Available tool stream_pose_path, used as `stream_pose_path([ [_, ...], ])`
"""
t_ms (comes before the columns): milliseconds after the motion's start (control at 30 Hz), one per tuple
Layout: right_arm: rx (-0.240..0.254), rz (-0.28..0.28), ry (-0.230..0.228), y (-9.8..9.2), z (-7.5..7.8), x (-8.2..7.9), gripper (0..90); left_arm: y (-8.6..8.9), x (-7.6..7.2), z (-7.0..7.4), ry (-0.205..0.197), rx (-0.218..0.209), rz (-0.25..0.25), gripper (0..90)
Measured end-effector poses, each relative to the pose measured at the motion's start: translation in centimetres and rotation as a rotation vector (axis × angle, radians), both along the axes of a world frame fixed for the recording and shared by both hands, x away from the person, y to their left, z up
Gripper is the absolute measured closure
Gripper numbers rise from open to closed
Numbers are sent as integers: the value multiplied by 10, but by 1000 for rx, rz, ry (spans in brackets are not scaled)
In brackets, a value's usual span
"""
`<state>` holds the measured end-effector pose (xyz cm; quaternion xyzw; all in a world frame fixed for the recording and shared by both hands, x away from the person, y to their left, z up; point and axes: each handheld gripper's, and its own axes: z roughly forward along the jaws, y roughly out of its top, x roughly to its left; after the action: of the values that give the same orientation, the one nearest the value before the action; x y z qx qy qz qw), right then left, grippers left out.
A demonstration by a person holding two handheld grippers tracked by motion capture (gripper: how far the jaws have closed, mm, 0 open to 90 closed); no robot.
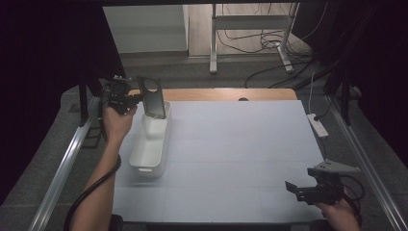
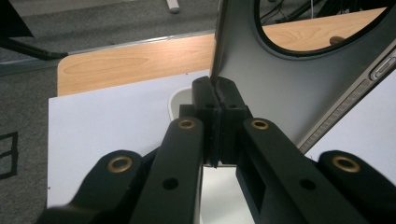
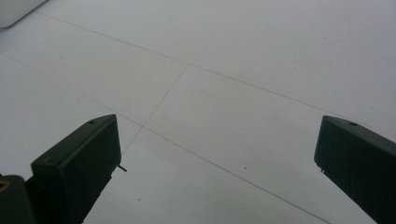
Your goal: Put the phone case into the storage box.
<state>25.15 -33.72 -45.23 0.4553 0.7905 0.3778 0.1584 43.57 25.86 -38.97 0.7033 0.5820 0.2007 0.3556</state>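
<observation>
1. Fingers (image 2: 224,95) of the L gripper (image 1: 131,99) are pinched tight on the lower edge of a dark phone case (image 1: 153,97); R gripper (image 1: 302,191) jaws stand spread, nothing betw. them.
2. Case is upright, slightly tilted, above the far end of the white bin (image 1: 150,150) at the table's (image 1: 240,144) left side; bottom edge looks to be at or just inside the bin rim, can't tell if touching.
3. Grip sits on a thin edge only, so keep the pinch firm & wrist steady; a twist could let the case swing.
4. Prob. next: lower straight into the bin, keep the case clear of the far wall.
5. Release only once it rests on the bin floor or leans on a wall.
6. R gripper is well apart, near the front right corner; leave it parked there.
</observation>
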Motion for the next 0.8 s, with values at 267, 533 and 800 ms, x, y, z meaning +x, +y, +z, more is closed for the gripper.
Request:
stream_pose_path([
  [267, 3, 2, 1, 0, 0, 0, 9, 0, 6, -4, 3, 6, 17, 888],
  [533, 3, 6, 5, 0, 0, 1, 11, -1, 14, -10, 11, 6, 30, 888],
  [800, 3, -5, 3, 0, 0, 0, 5, -2, 21, -17, 20, 0, 41, 888],
])
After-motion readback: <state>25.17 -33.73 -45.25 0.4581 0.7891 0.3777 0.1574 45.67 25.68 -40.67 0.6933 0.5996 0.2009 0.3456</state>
